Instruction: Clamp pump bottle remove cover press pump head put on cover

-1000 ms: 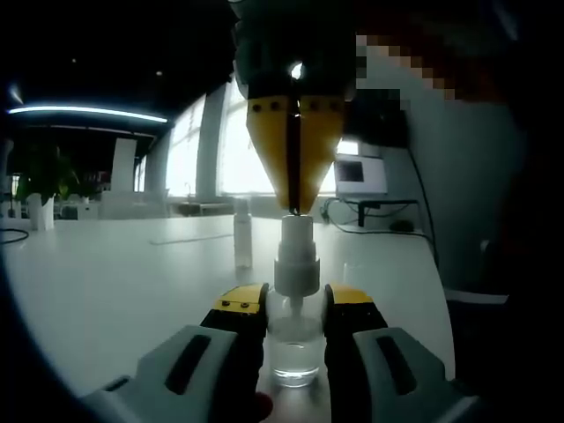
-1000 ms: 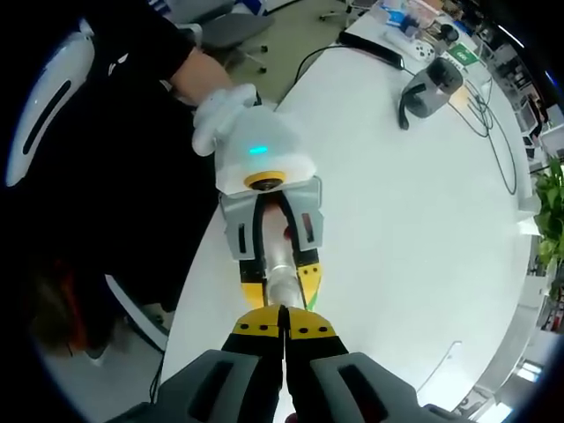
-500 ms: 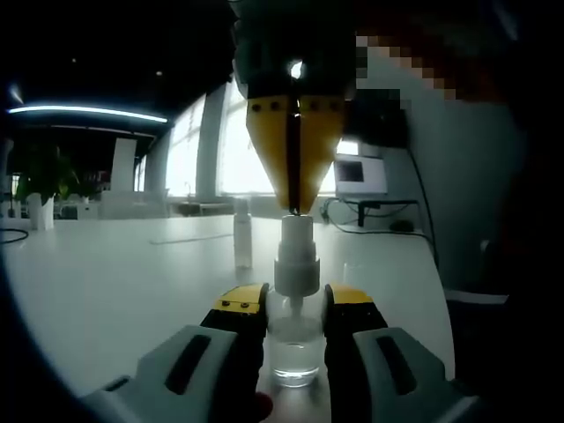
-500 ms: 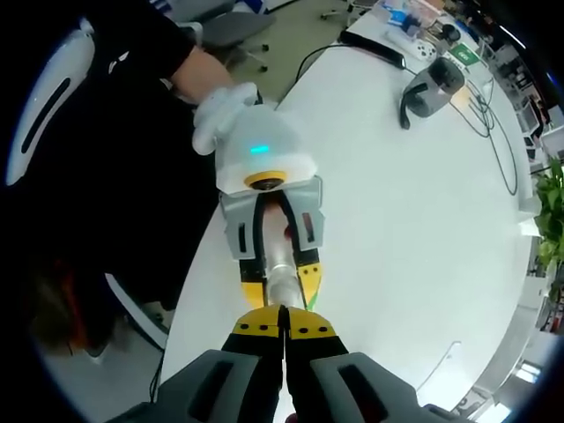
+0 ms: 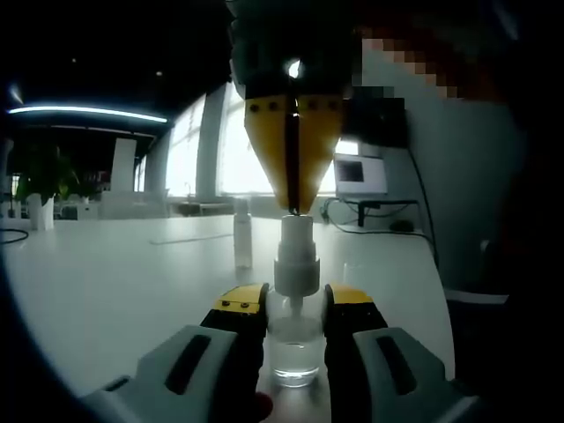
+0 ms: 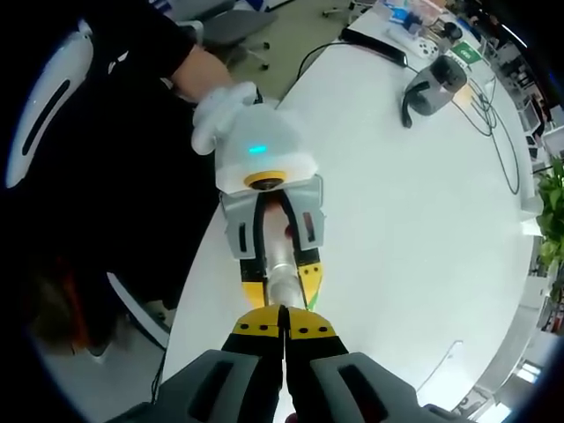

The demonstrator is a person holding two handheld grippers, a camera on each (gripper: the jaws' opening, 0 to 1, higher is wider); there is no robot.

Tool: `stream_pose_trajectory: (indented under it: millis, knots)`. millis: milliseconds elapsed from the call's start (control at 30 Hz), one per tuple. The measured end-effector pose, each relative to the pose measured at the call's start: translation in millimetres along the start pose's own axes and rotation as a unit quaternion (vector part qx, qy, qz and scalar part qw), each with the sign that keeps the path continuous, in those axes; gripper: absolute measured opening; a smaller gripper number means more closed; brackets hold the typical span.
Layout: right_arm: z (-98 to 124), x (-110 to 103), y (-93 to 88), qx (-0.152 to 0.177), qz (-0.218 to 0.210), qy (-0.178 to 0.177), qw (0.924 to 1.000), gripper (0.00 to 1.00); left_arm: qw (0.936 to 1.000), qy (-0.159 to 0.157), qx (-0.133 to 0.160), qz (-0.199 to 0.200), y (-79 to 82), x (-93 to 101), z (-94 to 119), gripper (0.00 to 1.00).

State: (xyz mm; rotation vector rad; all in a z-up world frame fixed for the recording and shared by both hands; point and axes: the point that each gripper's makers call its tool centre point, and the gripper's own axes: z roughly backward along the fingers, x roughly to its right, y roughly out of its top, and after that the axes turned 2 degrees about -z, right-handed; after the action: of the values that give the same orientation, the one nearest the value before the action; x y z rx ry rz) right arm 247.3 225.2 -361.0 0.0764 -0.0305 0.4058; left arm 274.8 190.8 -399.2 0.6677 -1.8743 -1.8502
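Note:
A clear pump bottle (image 5: 295, 351) stands on the white table (image 5: 132, 282), and my left gripper (image 5: 293, 301) is shut on its neck. Its white pump head (image 5: 296, 257) rises above the yellow fingertips (image 5: 240, 300). My right gripper (image 5: 295, 208) comes down from above, jaws shut, with its tip resting on top of the pump head. A slim clear cover (image 5: 242, 233) stands upright on the table behind and to the left. In the right gripper view, my right gripper (image 6: 284, 310) points down onto the pump head (image 6: 282, 284), held in the left gripper (image 6: 280, 280).
A gloved hand (image 6: 220, 107) holds the left gripper at the table's near edge (image 6: 198, 273). A grey headset-like object (image 6: 432, 86) and cables (image 6: 493, 132) lie at the far side. A monitor (image 5: 359, 174) and cables (image 5: 370, 227) sit behind the bottle.

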Motion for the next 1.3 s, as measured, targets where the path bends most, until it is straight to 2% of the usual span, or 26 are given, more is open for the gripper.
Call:
stream_pose_trajectory:
  millis: [200, 467, 700, 1300]
  knots:
    - [-2.4, 0.5, -0.2, 0.009, -0.016, 0.005, 0.9998, 0.00, 1.0000, 0.000, 0.000, -0.001, 0.0, -0.3, 0.0, 0.16]
    - [-6.4, -0.1, 0.2, 0.002, -0.012, 0.005, 0.9999, 0.00, 1.0000, 0.001, 0.000, -0.001, 0.3, 0.1, 0.0, 0.16]
    - [-0.3, 0.6, -0.6, 0.014, -0.025, 0.006, 0.9996, 0.00, 1.0000, 0.000, 0.000, -0.001, 0.7, 0.4, 0.0, 0.16]
    - [0.8, -0.1, 1.6, 0.013, -0.006, 0.000, 0.9999, 0.00, 1.0000, 0.000, 0.000, -0.002, 0.7, 0.5, 0.0, 0.16]
